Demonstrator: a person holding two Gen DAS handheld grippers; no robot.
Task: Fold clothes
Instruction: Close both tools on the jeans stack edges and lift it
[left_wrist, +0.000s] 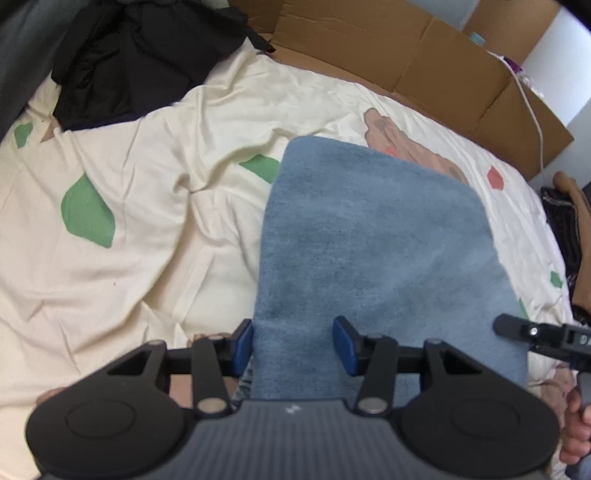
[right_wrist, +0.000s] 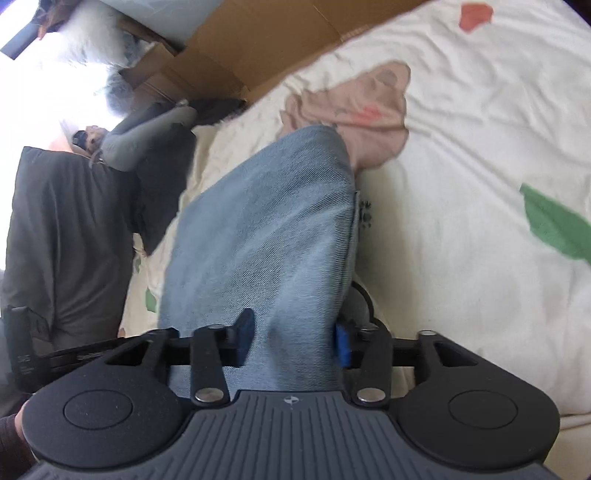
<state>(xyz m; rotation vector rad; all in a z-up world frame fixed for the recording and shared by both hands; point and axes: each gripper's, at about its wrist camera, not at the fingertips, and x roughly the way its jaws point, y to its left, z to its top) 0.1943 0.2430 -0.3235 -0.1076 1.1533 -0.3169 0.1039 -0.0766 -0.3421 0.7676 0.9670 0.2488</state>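
Claws (left_wrist: 293, 345) straddle folded jeans (left_wrist: 369, 236).

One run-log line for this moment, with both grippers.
step: folding jeans | left gripper: around jeans edge | right gripper: around jeans | surface: bedsheet

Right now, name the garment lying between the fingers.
The blue denim piece, flat on the cream sheet; the black garment lies bunched in the far corner.

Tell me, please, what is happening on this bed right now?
A person is folding blue jeans on a cream patterned bedsheet, a handheld gripper in each hand. The left gripper and right gripper both straddle the near end of the denim, fingers on either side. A black garment lies heaped at the far corner.
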